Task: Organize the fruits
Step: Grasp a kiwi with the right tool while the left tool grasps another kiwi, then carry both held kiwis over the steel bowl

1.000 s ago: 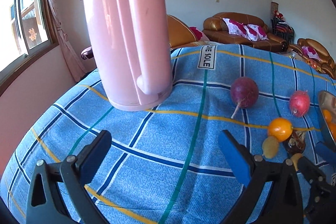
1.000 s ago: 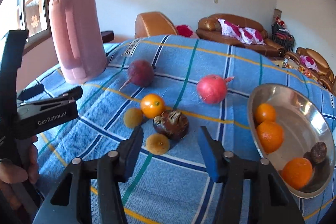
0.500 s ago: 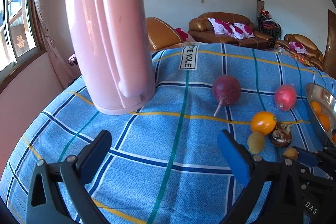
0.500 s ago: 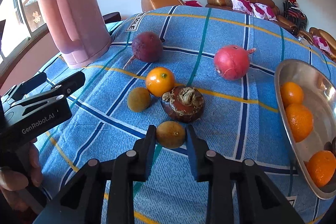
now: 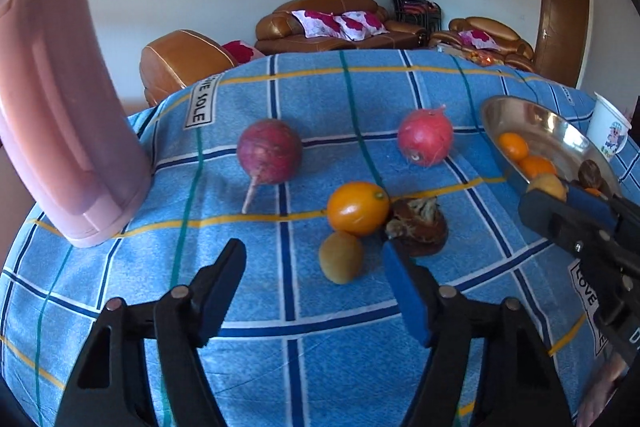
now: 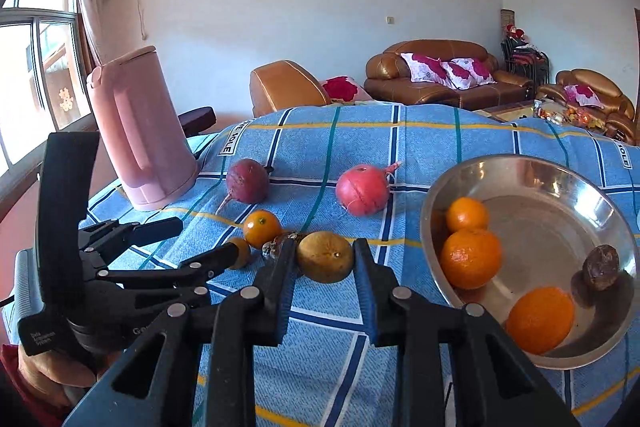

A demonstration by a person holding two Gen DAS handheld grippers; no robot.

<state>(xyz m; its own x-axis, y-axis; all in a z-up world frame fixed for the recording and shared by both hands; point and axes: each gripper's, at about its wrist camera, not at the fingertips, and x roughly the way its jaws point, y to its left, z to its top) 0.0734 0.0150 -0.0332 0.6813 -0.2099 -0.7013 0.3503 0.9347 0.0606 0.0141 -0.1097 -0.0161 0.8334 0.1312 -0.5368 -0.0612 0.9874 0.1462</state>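
Right gripper pinching small brownish-yellow round fruit, lifted just left of shiny steel bowl. Carry over rim, lower among oranges, release low to avoid bounce. Left gripper spread wide, empty.

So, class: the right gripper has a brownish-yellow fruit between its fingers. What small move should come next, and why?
Probably carry it to the right, over the metal bowl, before opening. The right gripper is shut on the brownish-yellow fruit, which looks lifted off the blue cloth; the bowl beside it already holds three oranges. The left gripper is open, holding nothing.
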